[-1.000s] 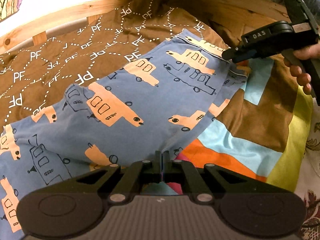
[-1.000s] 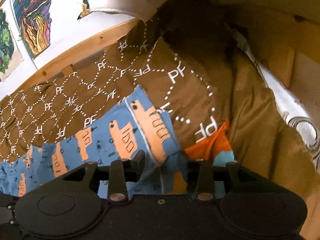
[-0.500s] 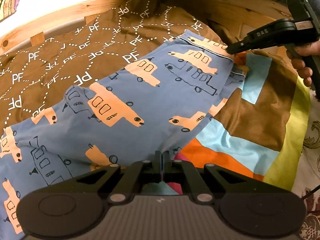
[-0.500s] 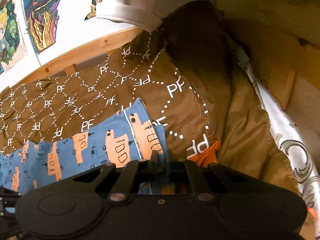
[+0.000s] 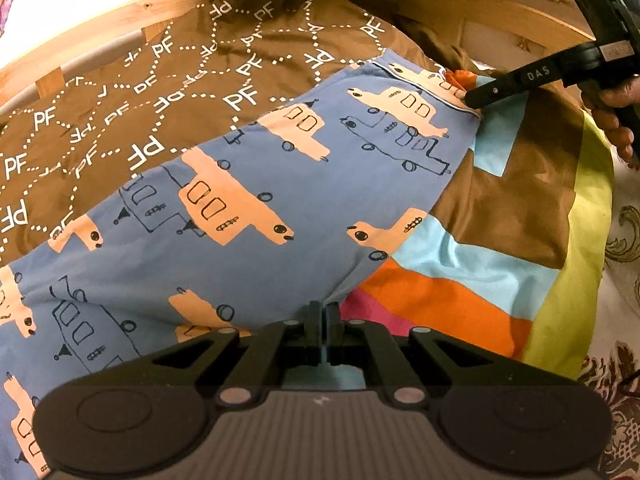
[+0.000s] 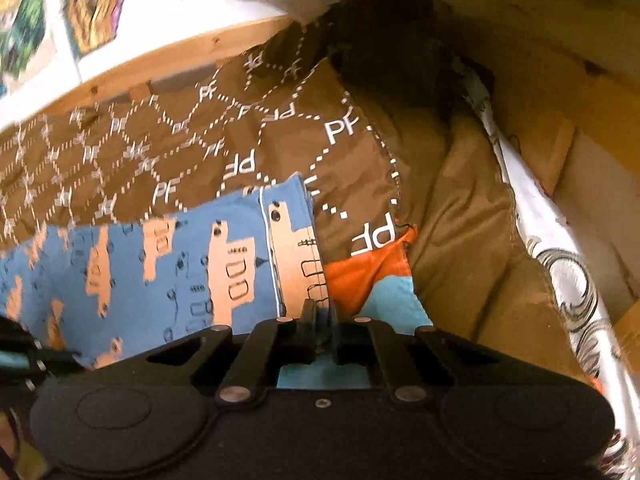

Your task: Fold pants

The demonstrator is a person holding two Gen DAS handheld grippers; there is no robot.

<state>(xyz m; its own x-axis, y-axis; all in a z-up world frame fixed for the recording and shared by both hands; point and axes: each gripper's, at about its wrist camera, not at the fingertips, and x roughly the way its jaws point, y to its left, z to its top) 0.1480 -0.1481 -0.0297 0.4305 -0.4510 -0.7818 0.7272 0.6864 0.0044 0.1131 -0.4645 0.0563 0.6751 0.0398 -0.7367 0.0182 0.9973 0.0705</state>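
Note:
Blue pants [image 5: 256, 216] with orange vehicle prints lie spread on a brown quilt. My left gripper [image 5: 323, 312] is shut on the pants' near edge, at the lower middle of the left wrist view. My right gripper [image 6: 320, 308] is shut on the waistband corner of the pants [image 6: 296, 248]. It also shows in the left wrist view [image 5: 470, 98] at the far right corner of the pants, held by a hand.
The brown "PF" quilt [image 5: 120, 120] covers the bed; a patchwork blanket [image 5: 500, 240] in orange, light blue, brown and yellow lies to the right. A wooden bed frame [image 5: 460, 4] runs behind. A white patterned sheet [image 6: 560, 260] lies at the right.
My right gripper closed on the waistband corner and has pulled it slightly outward, stretching the fabric flatter. My left gripper stayed shut on the near edge.

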